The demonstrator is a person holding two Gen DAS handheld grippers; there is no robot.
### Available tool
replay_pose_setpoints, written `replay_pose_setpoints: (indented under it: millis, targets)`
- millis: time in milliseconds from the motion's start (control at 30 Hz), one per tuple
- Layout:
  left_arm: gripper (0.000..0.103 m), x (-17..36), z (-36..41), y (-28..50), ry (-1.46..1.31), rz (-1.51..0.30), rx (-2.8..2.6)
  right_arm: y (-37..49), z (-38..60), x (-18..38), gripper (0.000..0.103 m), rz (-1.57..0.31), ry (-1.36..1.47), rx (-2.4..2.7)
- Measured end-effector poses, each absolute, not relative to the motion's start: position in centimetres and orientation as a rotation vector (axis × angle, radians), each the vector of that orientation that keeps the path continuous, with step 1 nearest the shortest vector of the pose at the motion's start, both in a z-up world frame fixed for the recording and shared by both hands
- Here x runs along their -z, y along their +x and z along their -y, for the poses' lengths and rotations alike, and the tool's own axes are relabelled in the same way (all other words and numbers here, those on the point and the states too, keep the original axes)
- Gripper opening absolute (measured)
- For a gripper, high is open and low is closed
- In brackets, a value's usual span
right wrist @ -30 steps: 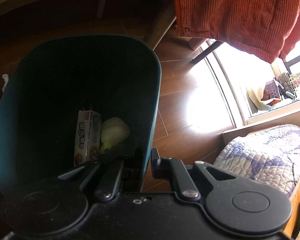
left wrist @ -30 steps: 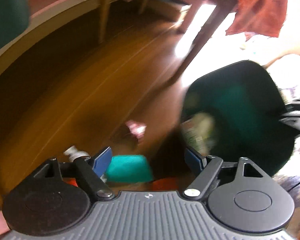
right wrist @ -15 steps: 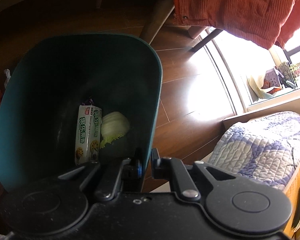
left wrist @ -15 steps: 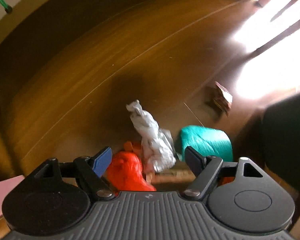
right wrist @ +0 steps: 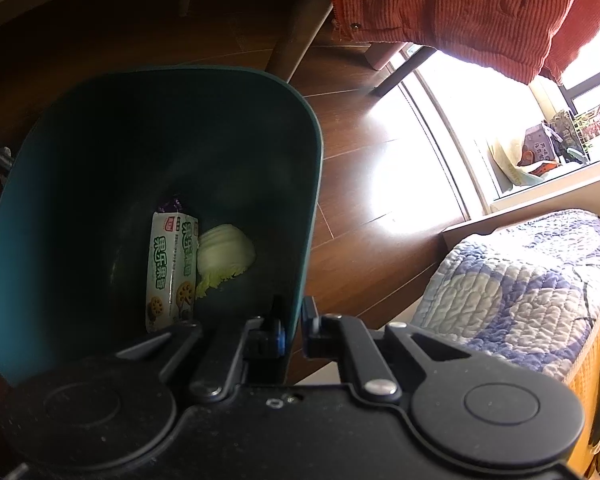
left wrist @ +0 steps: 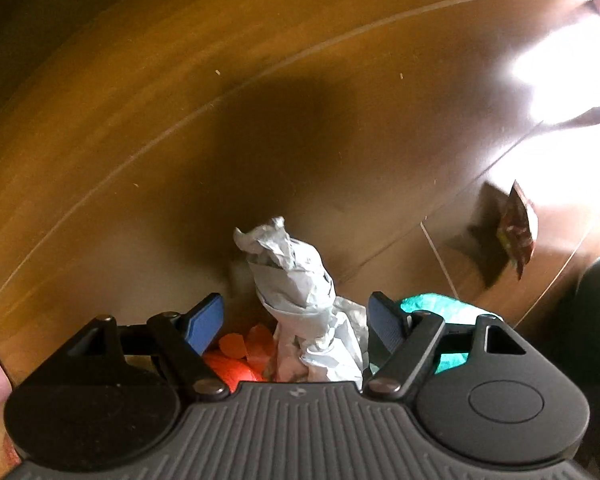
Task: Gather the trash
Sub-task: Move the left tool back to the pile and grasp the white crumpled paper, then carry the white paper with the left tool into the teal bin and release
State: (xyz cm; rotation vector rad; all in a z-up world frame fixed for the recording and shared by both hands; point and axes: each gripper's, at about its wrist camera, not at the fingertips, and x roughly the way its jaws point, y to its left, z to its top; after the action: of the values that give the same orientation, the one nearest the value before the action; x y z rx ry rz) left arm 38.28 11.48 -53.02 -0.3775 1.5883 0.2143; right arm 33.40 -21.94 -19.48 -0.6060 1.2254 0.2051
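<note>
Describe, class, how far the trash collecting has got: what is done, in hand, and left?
Done: a biscuit packet and cabbage piece lie in the bin, gripped by the right gripper. In hand: the open left gripper straddles crumpled white paper. Left: orange scrap, teal bundle, snack wrapper.

The left claw (left wrist: 296,322) points down at the floor, its blue-padded fingers (left wrist: 204,322) spread wide apart. The right claw (right wrist: 294,330) has its fingers nearly together, pinched tight.
</note>
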Motion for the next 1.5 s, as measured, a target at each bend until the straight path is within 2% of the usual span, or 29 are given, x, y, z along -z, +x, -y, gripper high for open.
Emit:
replay_pose_setpoints:
  millis: [33, 100, 200, 333, 633, 1133, 1333, 1500]
  targets:
    - [0.076, 53.2, -11.2, 38.3, -0.361, -1.592, -0.213, 33.4, 21.9, 19.5, 0.006, -1.223, -0.604, -0.205]
    - [0.055, 53.4, -10.9, 38.4, -0.343, -1.602, -0.214, 33.3, 21.8, 19.4, 0.006, -1.218, -0.600, -0.204]
    - [0.043, 53.8, -10.7, 38.4, -0.347, -1.623, -0.230, 33.2, 21.8, 19.3, 0.006, -1.211, -0.588, -0.201]
    - [0.034, 53.9, -10.3, 38.6, -0.306, -1.625, -0.247, 33.1, 21.8, 19.2, 0.006, -1.203, -0.581, -0.194]
    - [0.032, 49.5, -9.7, 37.6, -0.270, -1.551, -0.220, 32.9, 21.3, 19.1, 0.005, -1.184, -0.578, -0.185]
    - [0.032, 35.1, -8.5, 35.3, -0.250, -1.385, -0.058, 32.3, 19.5, 18.5, 0.003, -1.133, -0.609, -0.168]
    - [0.032, 27.3, -5.4, 33.6, -0.184, -1.250, 0.065, 32.1, 19.1, 18.4, 0.003, -1.136, -0.622, -0.163]
    - [0.032, 22.7, -2.6, 33.9, -0.236, -1.174, 0.200, 32.0, 18.7, 18.5, 0.003, -1.129, -0.641, -0.170]
